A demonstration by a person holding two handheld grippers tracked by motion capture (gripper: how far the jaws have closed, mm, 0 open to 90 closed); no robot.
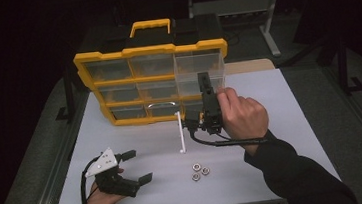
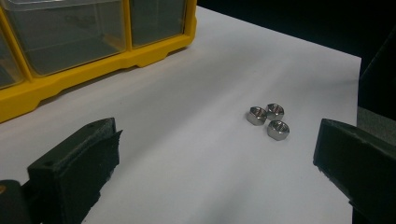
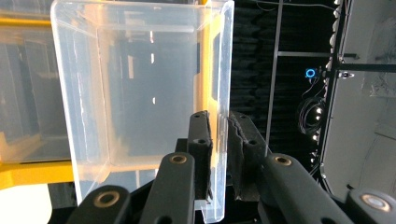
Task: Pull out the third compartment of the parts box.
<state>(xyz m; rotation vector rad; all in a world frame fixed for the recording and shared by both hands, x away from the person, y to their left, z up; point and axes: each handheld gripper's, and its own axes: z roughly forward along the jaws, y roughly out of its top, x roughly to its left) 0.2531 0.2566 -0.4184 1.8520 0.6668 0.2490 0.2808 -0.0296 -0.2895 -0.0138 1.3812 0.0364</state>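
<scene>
Nearest the person, at about 7 o'clock on the white surface (image 1: 271, 123), the left claw (image 1: 136, 165) rests low with its jaws spread wide and nothing between them, aimed toward three steel nuts (image 2: 268, 120). That looks like a waiting pose, lined up for a later pick. The nuts lie touching one another at 6 o'clock, with bare surface all round them (plenty of room to come at them from any side). Just beyond stands a thin white post (image 1: 180, 132), near the right hand (image 1: 243, 113). The right claw (image 3: 219, 140) is clenched on one side wall of a clear plastic drawer (image 3: 140, 93), held up in front of the yellow organizer (image 1: 152, 82) at 12 o'clock, probably drawn out to receive the nuts. The surface's right edge lies well apart.
</scene>
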